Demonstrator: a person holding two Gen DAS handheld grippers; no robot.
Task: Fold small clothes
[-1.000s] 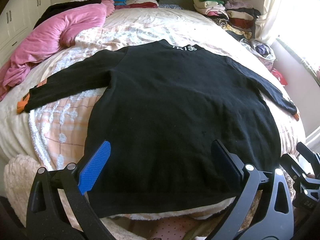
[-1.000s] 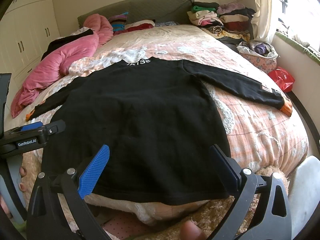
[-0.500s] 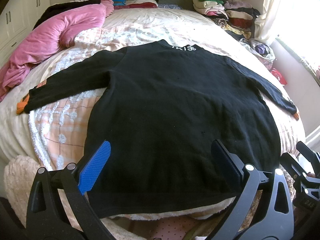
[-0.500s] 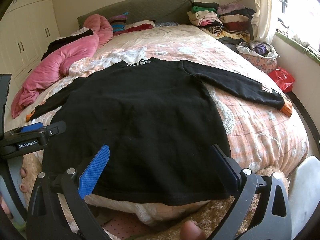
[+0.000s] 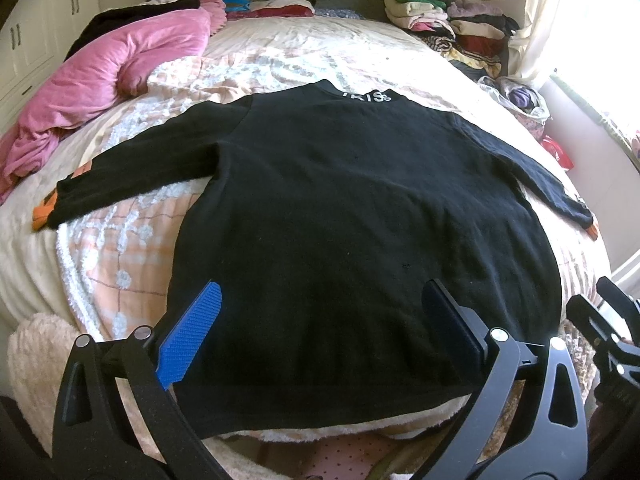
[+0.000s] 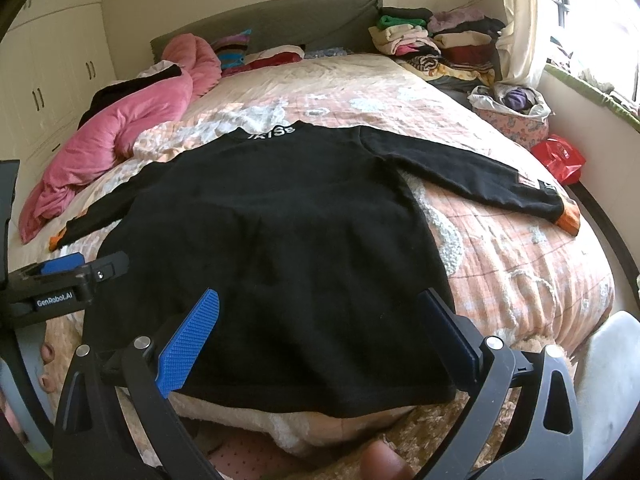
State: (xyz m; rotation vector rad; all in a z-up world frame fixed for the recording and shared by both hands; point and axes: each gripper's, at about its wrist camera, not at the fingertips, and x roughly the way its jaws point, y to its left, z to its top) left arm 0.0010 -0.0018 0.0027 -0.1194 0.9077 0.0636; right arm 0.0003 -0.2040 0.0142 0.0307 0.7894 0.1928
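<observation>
A black long-sleeved top (image 5: 352,216) (image 6: 272,248) lies flat on the bed, back up, white lettering at its collar, both sleeves spread out with orange cuffs (image 6: 568,218). Its hem hangs at the bed's near edge. My left gripper (image 5: 320,300) hovers open over the lower hem, nothing between its fingers. Over the hem's right part my right gripper (image 6: 320,312) is open too and holds nothing. The left gripper's body (image 6: 60,284) shows at the left of the right wrist view.
A pink quilt (image 5: 112,76) is bunched at the bed's left. Stacked folded clothes (image 6: 432,36) sit at the head on the right. A floral basket (image 6: 516,116) and red bag (image 6: 560,156) stand by the window wall. White wardrobes (image 6: 52,64) line the left.
</observation>
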